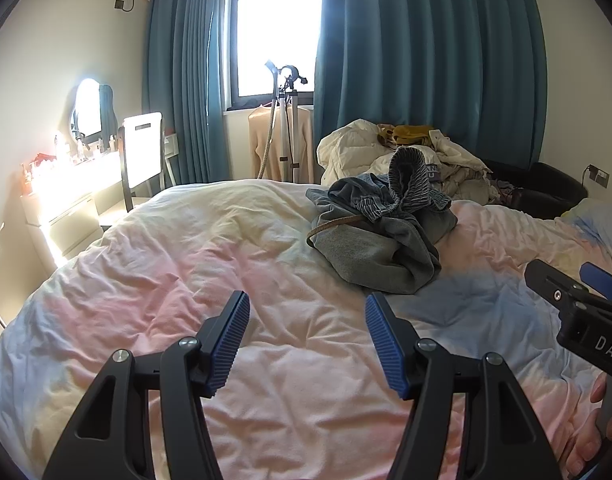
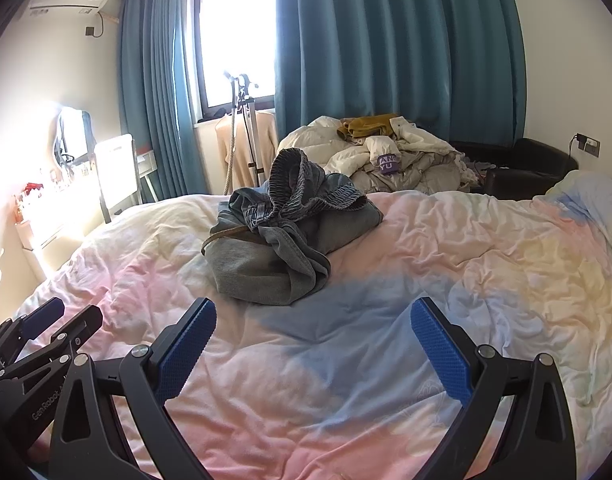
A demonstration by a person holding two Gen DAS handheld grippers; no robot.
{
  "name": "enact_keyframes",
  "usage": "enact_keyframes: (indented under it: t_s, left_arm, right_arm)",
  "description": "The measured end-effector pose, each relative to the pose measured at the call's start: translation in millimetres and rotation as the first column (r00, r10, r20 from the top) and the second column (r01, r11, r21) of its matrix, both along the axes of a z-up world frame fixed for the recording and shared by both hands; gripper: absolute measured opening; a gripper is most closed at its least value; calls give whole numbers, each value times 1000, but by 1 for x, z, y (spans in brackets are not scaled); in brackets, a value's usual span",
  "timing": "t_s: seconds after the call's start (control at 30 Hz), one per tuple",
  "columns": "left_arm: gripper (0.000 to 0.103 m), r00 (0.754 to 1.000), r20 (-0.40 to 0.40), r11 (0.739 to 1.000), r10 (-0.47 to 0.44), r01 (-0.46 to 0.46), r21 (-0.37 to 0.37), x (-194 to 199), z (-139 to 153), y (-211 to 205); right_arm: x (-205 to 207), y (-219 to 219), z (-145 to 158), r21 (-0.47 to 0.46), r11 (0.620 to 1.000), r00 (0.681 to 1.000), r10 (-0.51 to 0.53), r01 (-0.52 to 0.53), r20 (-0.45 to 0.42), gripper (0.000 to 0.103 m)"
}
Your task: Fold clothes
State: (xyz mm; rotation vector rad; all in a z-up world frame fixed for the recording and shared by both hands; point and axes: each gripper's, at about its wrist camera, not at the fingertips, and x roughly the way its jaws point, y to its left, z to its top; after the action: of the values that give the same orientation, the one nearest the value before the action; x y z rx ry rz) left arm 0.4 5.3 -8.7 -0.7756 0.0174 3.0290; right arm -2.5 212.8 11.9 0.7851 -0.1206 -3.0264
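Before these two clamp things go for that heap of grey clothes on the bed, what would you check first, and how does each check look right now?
1. Left gripper open and empty: ok.
2. Right gripper open and empty: ok.
3. Grey clothes in plain sight, ahead of both grippers: ok.
4. Bedspread between grippers and clothes free of other things: ok.
5. Brown belt looped in the heap, may snag when lifting: not ok.
6. How many garments are tangled in the heap: cannot tell.
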Motion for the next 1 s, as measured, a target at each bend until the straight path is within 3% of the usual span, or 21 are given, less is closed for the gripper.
enact_keyframes:
  t_s: [0.37,0.6,0.7,0.77,1.0]
  left_arm:
    - [62,1000,3,1000,11,-11,2,-1,0,-2]
    - [62,1000,2,1000,28,-28,6,-5,1,-10]
    - [62,999,10,999,39,-40,21,-10,1,-16]
    - [62,999,20,998,49,-49,37,-15,0,-21]
    - [62,995,82,993,49,-58,102,-34,-10,-33]
  right_arm:
    - [-3,2,0,-3,1000,1000,5,-5,-3,100]
    - [-26,10,17,-59,997,998,46,-48,-39,98]
    - [-46,11,20,-75,994,997,73,-75,-30,97]
    - [-65,10,19,-75,993,996,93,-94,-14,90]
    - [-146,17,6,-135,984,992,122,-117,27,80]
